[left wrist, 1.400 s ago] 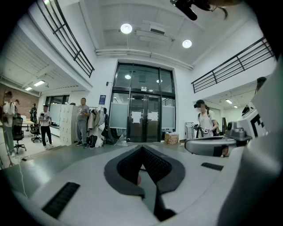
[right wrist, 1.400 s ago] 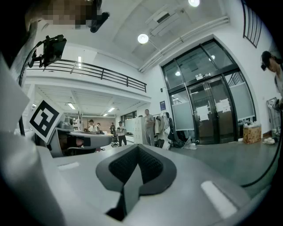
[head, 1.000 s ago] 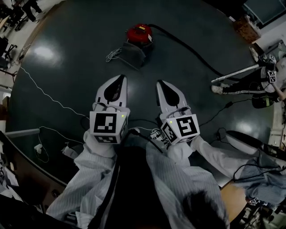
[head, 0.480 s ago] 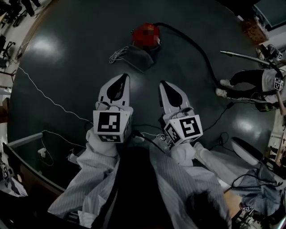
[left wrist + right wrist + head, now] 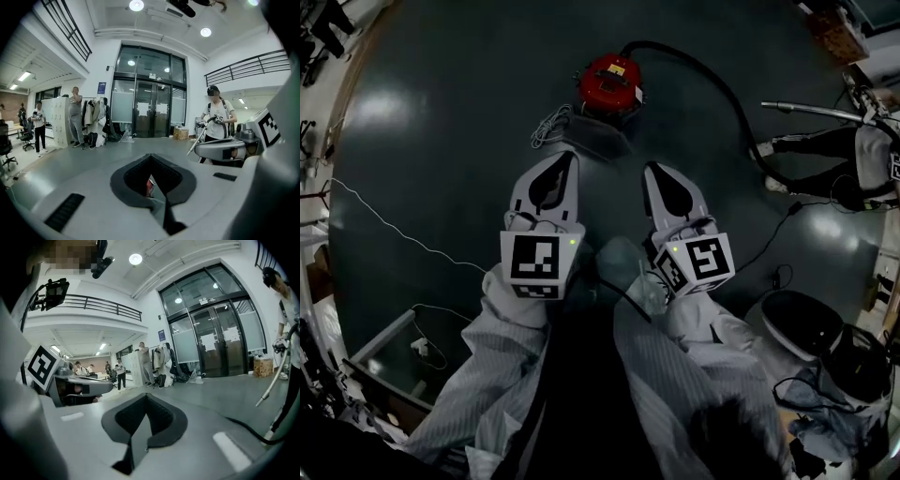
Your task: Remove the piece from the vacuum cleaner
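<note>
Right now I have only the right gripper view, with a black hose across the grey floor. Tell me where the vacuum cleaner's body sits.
Observer: The round red vacuum cleaner stands on the dark floor straight ahead of both grippers, beyond their tips.
Operator: Report the left gripper.
Observer: The left gripper is shut and empty, side by side with the right gripper.
Operator: Say what lies between me and that vacuum cleaner.
Observer: A dark grey flat piece lies at its near side, with a coiled white cable just left of it.
</note>
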### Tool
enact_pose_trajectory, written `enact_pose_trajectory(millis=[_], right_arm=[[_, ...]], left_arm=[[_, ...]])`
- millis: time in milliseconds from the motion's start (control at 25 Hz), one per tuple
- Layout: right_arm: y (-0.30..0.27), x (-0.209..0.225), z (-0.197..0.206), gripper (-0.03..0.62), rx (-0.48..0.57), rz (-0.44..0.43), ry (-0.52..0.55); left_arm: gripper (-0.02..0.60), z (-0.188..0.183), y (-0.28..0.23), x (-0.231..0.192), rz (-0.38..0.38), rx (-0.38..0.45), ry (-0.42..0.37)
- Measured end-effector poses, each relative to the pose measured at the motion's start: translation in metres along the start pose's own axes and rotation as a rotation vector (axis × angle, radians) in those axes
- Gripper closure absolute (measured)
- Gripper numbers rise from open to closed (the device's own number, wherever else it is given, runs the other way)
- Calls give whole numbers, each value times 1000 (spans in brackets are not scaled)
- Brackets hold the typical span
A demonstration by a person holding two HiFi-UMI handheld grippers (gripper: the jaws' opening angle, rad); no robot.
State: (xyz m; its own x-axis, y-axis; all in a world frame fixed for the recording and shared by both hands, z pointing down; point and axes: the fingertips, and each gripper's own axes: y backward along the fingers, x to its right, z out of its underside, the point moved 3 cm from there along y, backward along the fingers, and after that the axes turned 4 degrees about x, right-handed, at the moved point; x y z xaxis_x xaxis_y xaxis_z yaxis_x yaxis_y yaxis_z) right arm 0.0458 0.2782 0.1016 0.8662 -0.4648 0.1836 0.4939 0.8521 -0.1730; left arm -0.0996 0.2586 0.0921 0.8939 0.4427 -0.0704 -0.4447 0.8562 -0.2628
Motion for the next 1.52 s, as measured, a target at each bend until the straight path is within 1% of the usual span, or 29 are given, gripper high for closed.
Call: enact_pose_trajectory(millis=[200,440,640,800,880,1000,1080,1200,1280,1400,1480,1520], right_arm=[[-54,41,18,592,-76,15,-7],[-118,105,43,592,-186,-24,-5],[-174,150,68,592,-288,-119,39],[-215,179,105,592,-371,-161,43],[-232,190,129,592,-413,-173,35],[-252,202,176,592,-488,-191,36],[-266,211,214,592,-550,-200,56],[-284,223,281,583,-668,-242,70],[-290,228,328,577,-750,-284,105],[-296,232,395,551,-844,-348,187],[-301,234,432,524,-899,-389,241],[-304,237,447,495,-923,-406,273]], left_arm=[[577,17,-65,-25,20,-63,24],[577,29,-150,-48,-8,-137,33],[578,56,-223,-63,-23,-236,-11],[577,97,-263,-76,-19,-319,-53],[577,125,-278,-78,9,-377,-60],[577,172,-299,-79,73,-444,-64],[577,209,-316,-82,106,-483,-64],[577,261,-346,-94,125,-522,-86],[577,293,-366,-101,139,-542,-103],[577,340,-398,-113,177,-558,-140],[575,364,-421,-119,207,-562,-164],[574,373,-432,-122,227,-559,-184]])
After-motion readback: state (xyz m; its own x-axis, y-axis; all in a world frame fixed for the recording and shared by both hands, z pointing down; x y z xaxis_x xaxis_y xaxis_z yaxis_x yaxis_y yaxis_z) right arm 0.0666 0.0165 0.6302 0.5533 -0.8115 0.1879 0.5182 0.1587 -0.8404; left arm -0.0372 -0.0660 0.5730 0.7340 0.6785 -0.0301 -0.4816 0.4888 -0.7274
